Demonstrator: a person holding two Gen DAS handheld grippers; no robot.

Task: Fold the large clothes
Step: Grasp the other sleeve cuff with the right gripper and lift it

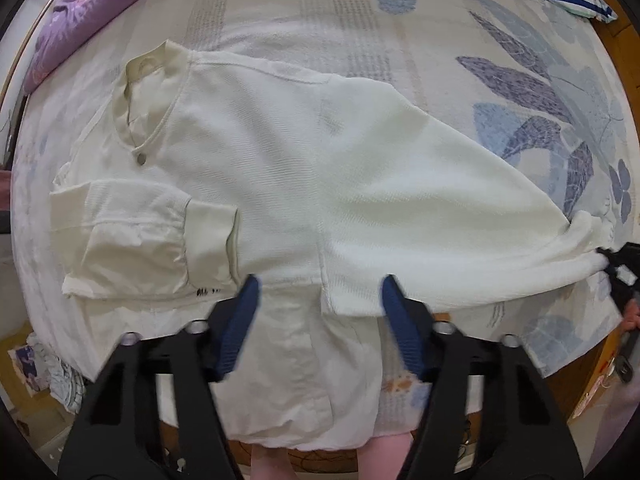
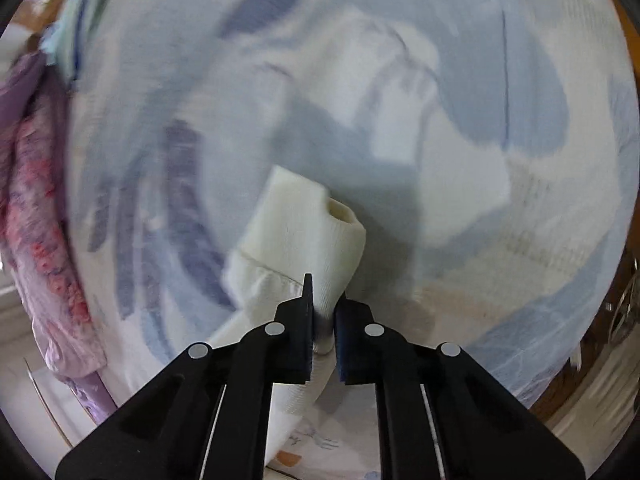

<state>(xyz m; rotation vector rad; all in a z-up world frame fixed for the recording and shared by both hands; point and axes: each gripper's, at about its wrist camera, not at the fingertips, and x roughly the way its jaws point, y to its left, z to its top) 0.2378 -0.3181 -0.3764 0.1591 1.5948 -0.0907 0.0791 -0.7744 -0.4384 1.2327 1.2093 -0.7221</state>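
Right wrist view, blurred: right gripper [image 2: 324, 312] apparently clamps sweater [image 1: 304, 184] cuff; left gripper [image 1: 320, 300] half-open, empty, above hem.

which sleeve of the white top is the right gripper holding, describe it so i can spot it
On the floral bed sheet lies a white top. The held sleeve stretches straight out sideways, its ribbed cuff pinched in the right gripper. The other sleeve lies folded across the body.

floral bedsheet [image 1: 500, 92], purple quilt [image 1: 80, 12], wooden bed frame [image 1: 616, 36], perhaps tiled floor below
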